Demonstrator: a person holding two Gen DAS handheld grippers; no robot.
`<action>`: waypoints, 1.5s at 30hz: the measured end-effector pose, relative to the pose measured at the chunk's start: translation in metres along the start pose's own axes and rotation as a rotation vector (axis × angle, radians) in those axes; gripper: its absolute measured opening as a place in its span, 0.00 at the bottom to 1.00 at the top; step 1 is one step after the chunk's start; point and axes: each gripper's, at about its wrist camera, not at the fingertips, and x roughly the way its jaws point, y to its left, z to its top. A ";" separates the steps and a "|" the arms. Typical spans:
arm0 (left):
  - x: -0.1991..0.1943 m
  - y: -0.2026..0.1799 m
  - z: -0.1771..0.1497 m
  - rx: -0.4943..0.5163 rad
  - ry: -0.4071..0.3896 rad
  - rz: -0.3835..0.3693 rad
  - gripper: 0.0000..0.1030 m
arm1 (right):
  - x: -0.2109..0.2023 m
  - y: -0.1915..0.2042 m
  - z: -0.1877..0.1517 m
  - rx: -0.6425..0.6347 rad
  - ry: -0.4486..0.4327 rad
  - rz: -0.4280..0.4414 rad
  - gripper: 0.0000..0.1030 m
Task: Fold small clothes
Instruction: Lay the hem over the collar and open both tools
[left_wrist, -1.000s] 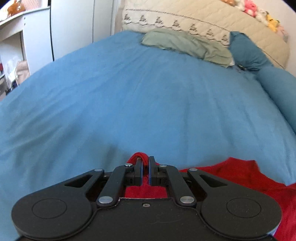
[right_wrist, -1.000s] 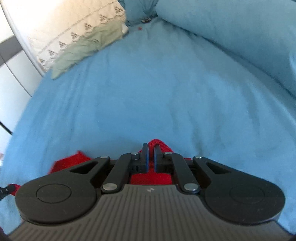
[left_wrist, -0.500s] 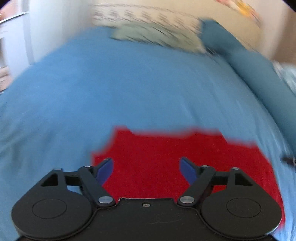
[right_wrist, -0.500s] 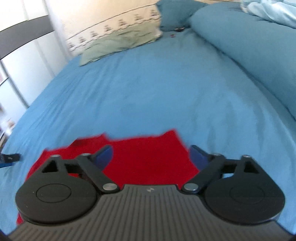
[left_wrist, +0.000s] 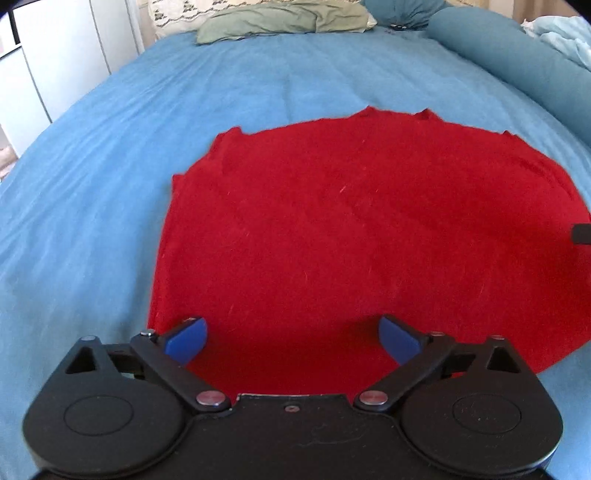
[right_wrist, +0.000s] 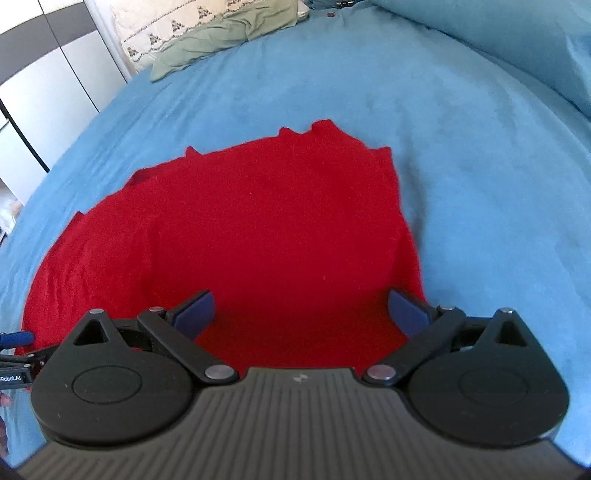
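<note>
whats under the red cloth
The red cloth lies flat on the blue bedsheet, which shows all around it. Whatever is directly beneath the cloth is covered.

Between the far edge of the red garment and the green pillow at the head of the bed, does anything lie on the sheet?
Nothing: both wrist views show bare blue sheet between red garment and green pillow.
</note>
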 end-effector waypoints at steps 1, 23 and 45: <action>-0.005 -0.001 -0.002 0.008 0.000 0.014 0.98 | -0.002 0.000 -0.001 -0.016 0.015 -0.004 1.00; -0.006 -0.077 0.046 -0.035 -0.058 -0.095 0.96 | 0.009 -0.046 0.021 -0.126 0.055 0.115 0.78; 0.038 -0.091 0.051 -0.007 0.031 -0.111 1.00 | -0.023 -0.029 0.041 -0.064 0.100 0.173 0.28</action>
